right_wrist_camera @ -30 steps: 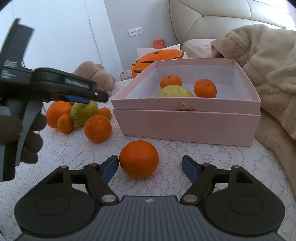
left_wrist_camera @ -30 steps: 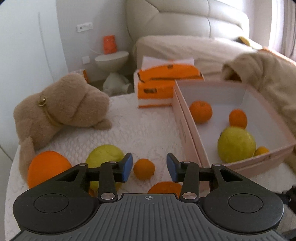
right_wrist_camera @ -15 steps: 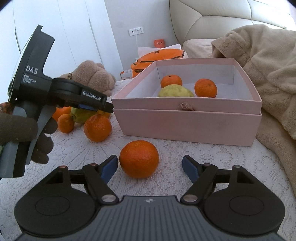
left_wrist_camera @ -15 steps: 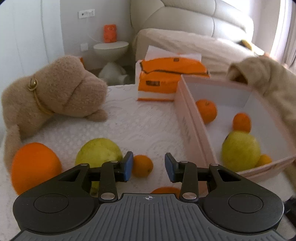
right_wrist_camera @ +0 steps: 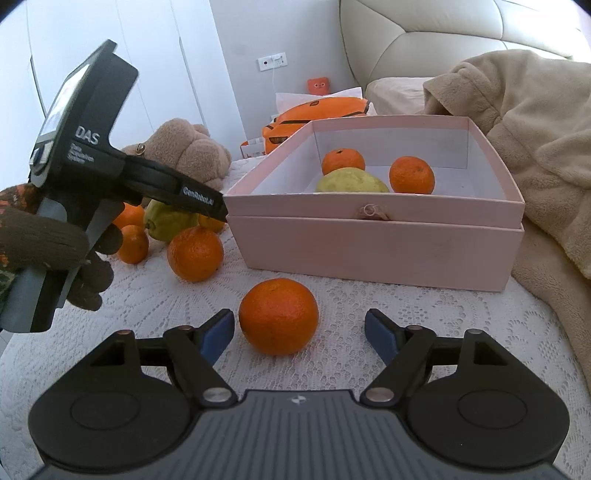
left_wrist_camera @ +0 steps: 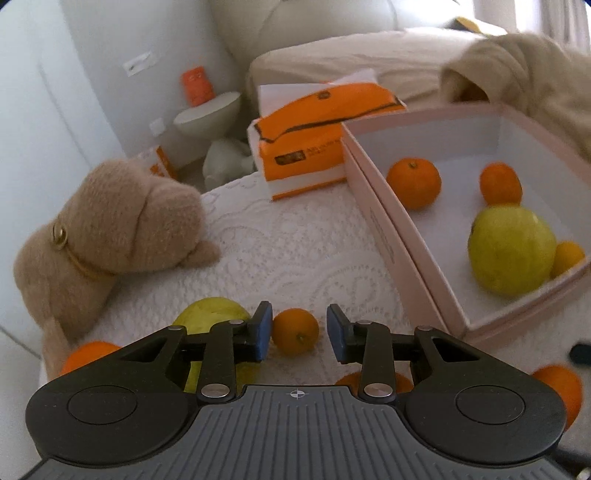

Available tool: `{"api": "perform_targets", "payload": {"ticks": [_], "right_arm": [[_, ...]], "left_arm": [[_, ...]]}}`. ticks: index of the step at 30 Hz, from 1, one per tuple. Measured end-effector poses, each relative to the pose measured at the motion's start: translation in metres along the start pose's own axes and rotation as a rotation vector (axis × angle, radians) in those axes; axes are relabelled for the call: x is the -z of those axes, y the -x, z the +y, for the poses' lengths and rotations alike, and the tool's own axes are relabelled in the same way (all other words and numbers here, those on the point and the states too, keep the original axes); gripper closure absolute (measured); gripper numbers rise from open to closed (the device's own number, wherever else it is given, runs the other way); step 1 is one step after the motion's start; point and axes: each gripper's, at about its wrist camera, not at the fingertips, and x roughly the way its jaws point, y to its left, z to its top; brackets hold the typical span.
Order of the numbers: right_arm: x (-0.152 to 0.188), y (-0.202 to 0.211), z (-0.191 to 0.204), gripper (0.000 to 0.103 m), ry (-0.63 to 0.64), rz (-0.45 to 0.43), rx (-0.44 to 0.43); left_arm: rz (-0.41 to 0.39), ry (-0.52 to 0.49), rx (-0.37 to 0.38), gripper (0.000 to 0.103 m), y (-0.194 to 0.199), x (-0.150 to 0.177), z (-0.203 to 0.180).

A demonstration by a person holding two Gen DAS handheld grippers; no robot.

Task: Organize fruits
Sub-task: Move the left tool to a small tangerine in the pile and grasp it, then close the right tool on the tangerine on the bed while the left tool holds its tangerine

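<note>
A pink box (left_wrist_camera: pixel 413 258) (right_wrist_camera: pixel 373 236) holds two oranges (left_wrist_camera: pixel 413 182), a yellow-green guava (left_wrist_camera: pixel 511 251) and a small orange. My left gripper (left_wrist_camera: pixel 299 332) is open, its blue pads either side of a small orange (left_wrist_camera: pixel 295 331) on the lace cloth, next to a guava (left_wrist_camera: pixel 212 315). My right gripper (right_wrist_camera: pixel 299 334) is open, with a large orange (right_wrist_camera: pixel 279 315) between its fingers, nearer the left pad. More oranges (right_wrist_camera: pixel 195 253) and a guava (right_wrist_camera: pixel 170 219) lie left of the box. The left gripper's body (right_wrist_camera: pixel 110 177) shows above them.
A brown plush dog (left_wrist_camera: pixel 110 229) lies at the cloth's left. An orange tissue pack (left_wrist_camera: pixel 314 136) stands behind the box. A beige blanket (right_wrist_camera: pixel 535 155) drapes on the right against the box. A sofa (right_wrist_camera: pixel 443 33) is behind.
My left gripper has dropped lower and forward so the small orange now sits between its pads. The right gripper and its orange have stayed put.
</note>
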Motion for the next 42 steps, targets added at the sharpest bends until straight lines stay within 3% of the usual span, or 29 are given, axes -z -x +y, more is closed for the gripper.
{"api": "perform_targets", "payload": {"ticks": [2,9,11,14,19,23,26,32,37,42], "right_arm": [[0.000,0.000,0.000,0.025,0.000,0.000,0.000],[0.000,0.000,0.000,0.024,0.004,0.001,0.003],[0.000,0.000,0.000,0.024,0.004,0.001,0.004],[0.000,0.001,0.001,0.024,0.004,0.001,0.004],[0.000,0.001,0.001,0.024,0.004,0.000,0.004],[0.000,0.001,0.001,0.024,0.004,0.001,0.004],[0.000,0.001,0.001,0.024,0.004,0.001,0.005],[0.000,0.001,0.001,0.023,0.007,0.001,0.006],[0.000,0.000,0.005,0.021,0.023,0.010,0.011],[0.000,-0.006,0.016,0.011,0.101,0.050,0.036]], "left_arm": [[-0.001,-0.045,-0.005,0.064,0.001,0.003,-0.003],[0.010,-0.053,0.034,0.066,-0.003,0.001,-0.003],[0.044,-0.013,0.072,0.071,-0.011,-0.003,0.001],[0.028,0.015,0.081,0.071,-0.008,-0.001,0.005],[-0.069,0.143,0.131,0.071,0.017,0.014,0.022],[-0.186,0.276,0.179,0.072,0.060,0.033,0.041],[-0.225,0.327,0.220,0.072,0.089,0.055,0.047],[-0.196,0.366,0.296,0.071,0.108,0.107,0.033],[-0.182,0.412,0.297,0.071,0.098,0.133,0.027],[-0.183,0.432,0.297,0.071,0.090,0.147,0.024]]}}
